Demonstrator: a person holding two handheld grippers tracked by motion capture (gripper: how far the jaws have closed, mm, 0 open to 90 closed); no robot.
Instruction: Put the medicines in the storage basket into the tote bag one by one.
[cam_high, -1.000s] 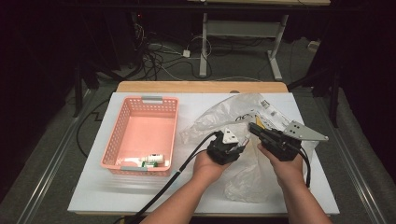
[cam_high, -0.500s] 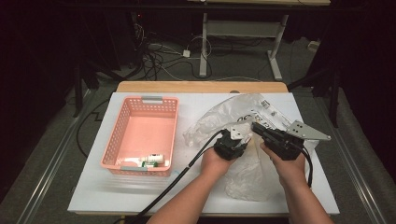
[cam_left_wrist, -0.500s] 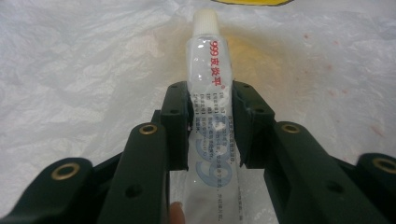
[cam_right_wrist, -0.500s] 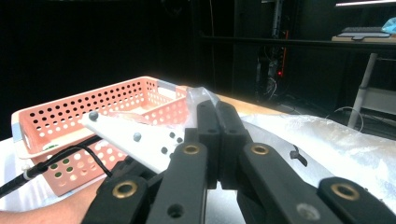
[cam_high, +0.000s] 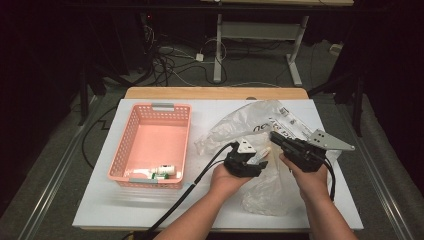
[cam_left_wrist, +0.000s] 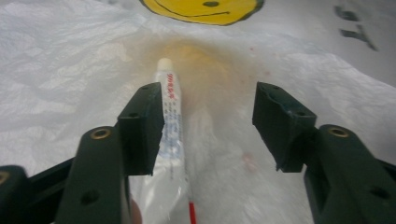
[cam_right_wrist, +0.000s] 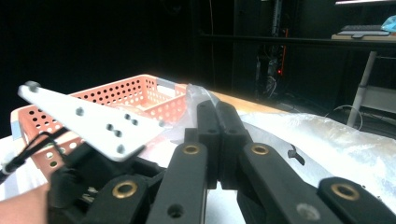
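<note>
Dim room with cables all over the floor, and a white tabletop (cam_high: 150, 210) in the middle of it. On the left sits a pink perforated plastic basket (cam_high: 150, 142) with a small green-and-white bottle (cam_high: 164, 171) lying at its near end. A crinkly clear plastic bag (cam_high: 235, 127) is spread on the right half. The left gripper (cam_left_wrist: 208, 116) hovers right over the bag; its jaws have just been opening and stand apart, with a small white tube (cam_left_wrist: 170, 126) against the left jaw, not pinched. The right gripper (cam_high: 274, 136), just beside it, has its jaws pressed together on a fold of the bag.
</note>
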